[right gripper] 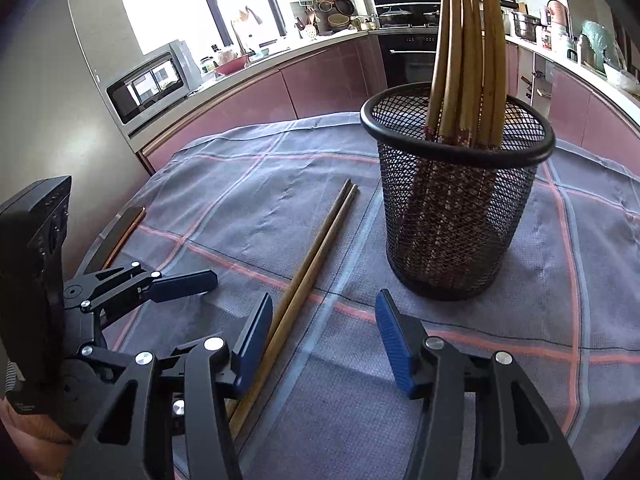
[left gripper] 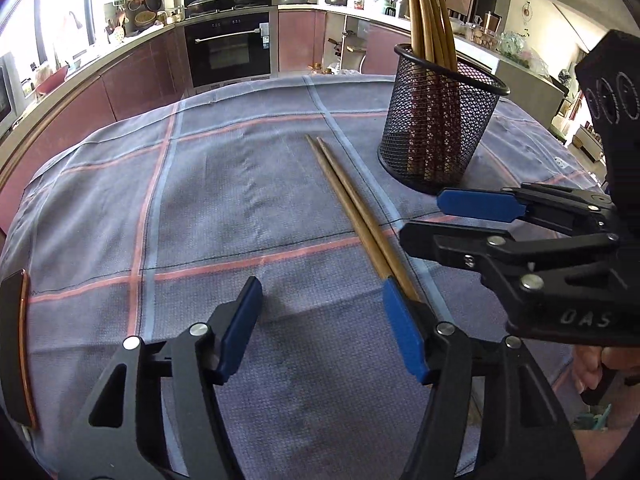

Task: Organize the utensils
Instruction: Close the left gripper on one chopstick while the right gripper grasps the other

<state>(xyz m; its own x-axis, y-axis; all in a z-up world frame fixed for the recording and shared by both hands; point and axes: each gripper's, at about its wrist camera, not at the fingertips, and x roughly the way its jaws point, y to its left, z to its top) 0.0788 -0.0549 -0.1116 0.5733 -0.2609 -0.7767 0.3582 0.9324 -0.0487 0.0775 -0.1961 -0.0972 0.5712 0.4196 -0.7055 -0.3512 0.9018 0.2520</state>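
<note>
A pair of wooden chopsticks point(left gripper: 352, 208) lies side by side on the checked cloth; it also shows in the right wrist view point(right gripper: 308, 272). A black mesh holder point(left gripper: 436, 124) stands upright with several chopsticks in it, also seen in the right wrist view point(right gripper: 452, 208). My left gripper point(left gripper: 320, 320) is open and empty, its right finger point(left gripper: 404, 332) beside the near ends of the lying pair. My right gripper point(right gripper: 324, 340) is open and empty, its left finger point(right gripper: 252, 344) next to the same pair. The right gripper point(left gripper: 440, 216) shows at the right of the left wrist view.
A blue-grey tablecloth point(left gripper: 224, 184) with pink and blue lines covers the table. A dark phone point(left gripper: 16, 348) with an orange edge lies at the table's left edge, also visible in the right wrist view point(right gripper: 116, 236). Kitchen counters and an oven point(left gripper: 230, 48) stand behind.
</note>
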